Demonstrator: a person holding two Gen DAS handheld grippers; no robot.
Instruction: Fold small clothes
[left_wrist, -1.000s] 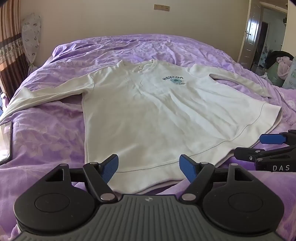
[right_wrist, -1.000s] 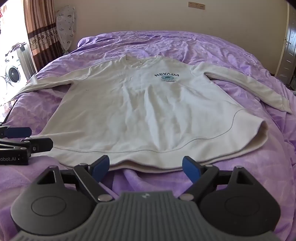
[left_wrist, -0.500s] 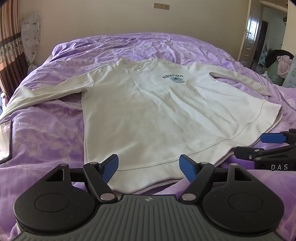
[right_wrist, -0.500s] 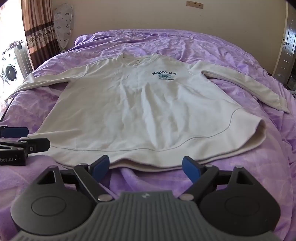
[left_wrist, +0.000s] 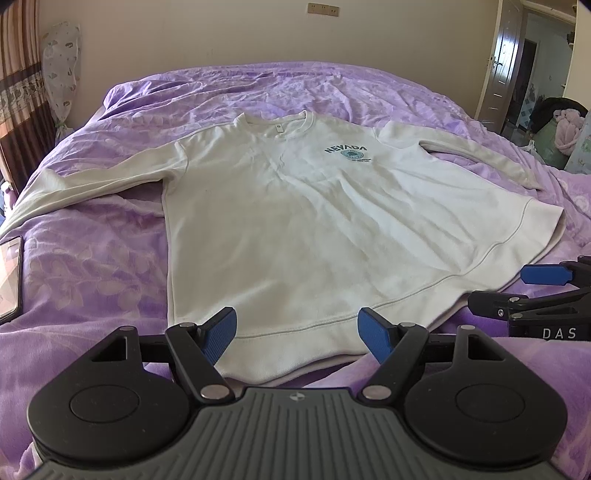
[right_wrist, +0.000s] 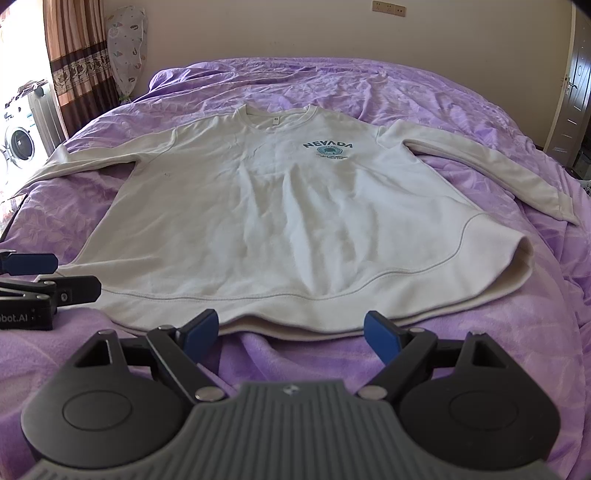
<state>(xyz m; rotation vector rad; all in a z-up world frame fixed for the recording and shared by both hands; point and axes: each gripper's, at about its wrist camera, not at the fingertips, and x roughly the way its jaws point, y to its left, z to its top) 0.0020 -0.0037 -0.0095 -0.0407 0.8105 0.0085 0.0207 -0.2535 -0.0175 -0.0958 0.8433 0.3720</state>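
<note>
Open purple bedspread (right_wrist: 443, 110) around sweatshirt (right_wrist: 288, 221); phone (left_wrist: 9, 277) far left

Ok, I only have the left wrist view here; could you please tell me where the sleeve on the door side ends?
Observer: In the right wrist view that sleeve runs out straight, and its cuff lies flat on the purple bedding near the bed's edge.
Operator: Thank you. Are the right gripper's jaws open?
Observer: Yes. The right gripper is open and holds nothing, at the near edge of the sweatshirt hem.
Operator: Is there anything beyond the other sleeve?
Observer: A washing machine stands beside the curtain.
</note>
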